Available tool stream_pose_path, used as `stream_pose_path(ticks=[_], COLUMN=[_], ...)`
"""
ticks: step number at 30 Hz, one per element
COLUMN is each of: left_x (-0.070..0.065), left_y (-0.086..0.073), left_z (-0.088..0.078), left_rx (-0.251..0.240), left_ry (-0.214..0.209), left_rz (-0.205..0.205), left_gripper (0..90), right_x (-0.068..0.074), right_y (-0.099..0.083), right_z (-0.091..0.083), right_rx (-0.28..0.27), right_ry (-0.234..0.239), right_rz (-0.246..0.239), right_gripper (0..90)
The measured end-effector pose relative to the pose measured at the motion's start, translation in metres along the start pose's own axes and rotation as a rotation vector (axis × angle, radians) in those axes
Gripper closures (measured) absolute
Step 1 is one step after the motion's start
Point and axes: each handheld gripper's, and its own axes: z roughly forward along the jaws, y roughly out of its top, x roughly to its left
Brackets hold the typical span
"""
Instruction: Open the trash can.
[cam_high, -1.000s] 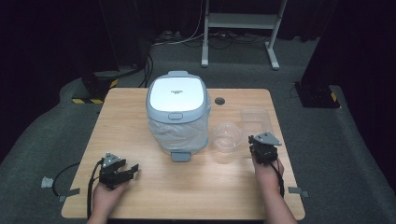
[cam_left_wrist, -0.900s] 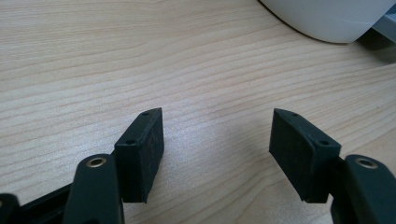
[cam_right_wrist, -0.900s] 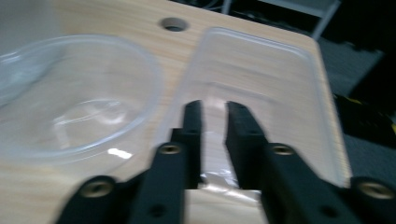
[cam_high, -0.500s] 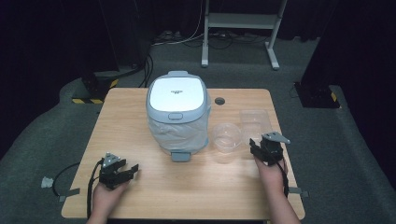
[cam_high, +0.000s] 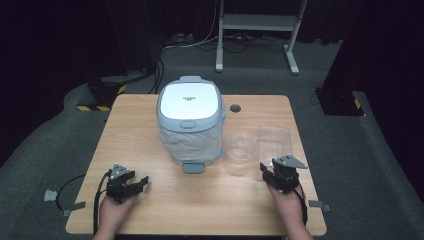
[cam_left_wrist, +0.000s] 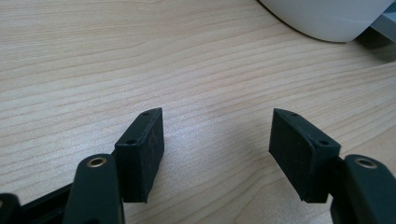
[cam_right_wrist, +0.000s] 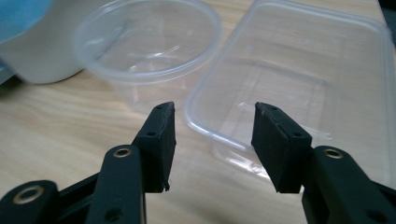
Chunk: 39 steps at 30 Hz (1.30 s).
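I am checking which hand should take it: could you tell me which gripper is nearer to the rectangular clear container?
The right gripper is nearer, just in front of the rectangular clear container, open and apart from it. The left gripper sits far across the table.

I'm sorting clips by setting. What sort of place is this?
Probably a lab or studio set up for recording, not a home: black curtains all round, cables on grey carpet, and a lone wooden table bearing a pedal bin and clear plastic containers.

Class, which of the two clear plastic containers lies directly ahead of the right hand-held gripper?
The rectangular container; its near corner sits before the open jaws, while the round tub stands leftward.
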Motion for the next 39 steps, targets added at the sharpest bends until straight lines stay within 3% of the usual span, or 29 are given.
stream_pose_path(ticks=[3,6,8,9,10,12,13,15,18,23,27,31,33,35,37,39], left_x=[0.000,0.000,0.000,0.000,0.000,0.000,0.000,0.000,0.000,0.000,0.000,0.000,0.000,-0.001,-0.001,-0.001], left_y=[0.000,0.000,0.000,0.000,0.000,0.000,0.000,0.000,0.000,0.000,0.000,0.000,0.000,-0.001,-0.001,-0.001], left_z=[0.000,0.000,0.000,0.000,0.000,0.000,0.000,0.000,0.000,0.000,0.000,0.000,0.000,0.000,0.000,-0.001], left_rx=[0.002,0.002,0.001,0.001,0.002,0.000,0.000,0.000,0.000,0.002,-0.002,-0.001,-0.002,-0.002,-0.002,0.001], left_ry=[0.003,0.002,0.000,-0.001,-0.002,-0.004,-0.007,-0.010,-0.010,-0.006,-0.013,-0.016,-0.018,-0.018,-0.017,-0.018], left_rz=[0.003,0.002,0.002,0.001,0.001,0.000,0.001,0.002,0.002,0.002,-0.002,-0.003,-0.002,-0.003,0.000,0.004], left_gripper=[35.3,35.3,35.3,35.3,35.3,35.3,35.2,35.1,35.2,35.1,35.0,34.7,34.6,34.5,34.5,34.5], right_x=[0.016,0.019,0.015,0.005,0.005,-0.010,-0.023,-0.025,-0.019,0.010,0.031,0.062,0.070,0.064,0.043,0.011], right_y=[-0.004,-0.002,0.001,0.004,0.004,0.004,0.000,-0.006,-0.011,-0.013,-0.013,-0.011,-0.008,-0.005,-0.003,-0.005], right_z=[-0.010,-0.015,-0.021,-0.023,-0.023,-0.019,-0.013,-0.009,-0.012,-0.017,-0.019,-0.021,-0.026,-0.030,-0.033,-0.033], right_rx=[-0.005,-0.024,-0.051,-0.068,-0.068,-0.055,-0.022,0.004,-0.013,-0.010,-0.010,-0.002,-0.028,-0.057,-0.072,-0.079], right_ry=[0.054,0.066,0.055,0.003,0.003,-0.041,-0.062,-0.043,-0.021,0.065,0.135,0.220,0.204,0.165,0.098,-0.021], right_rz=[-0.026,-0.032,-0.027,-0.038,-0.038,-0.014,0.000,-0.001,-0.001,-0.060,-0.057,-0.084,-0.125,-0.124,-0.077,-0.047], right_gripper=[52.7,55.3,58.9,61.0,61.0,63.2,65.3,66.1,67.5,68.5,69.1,67.8,66.5,66.1,64.7,63.5])
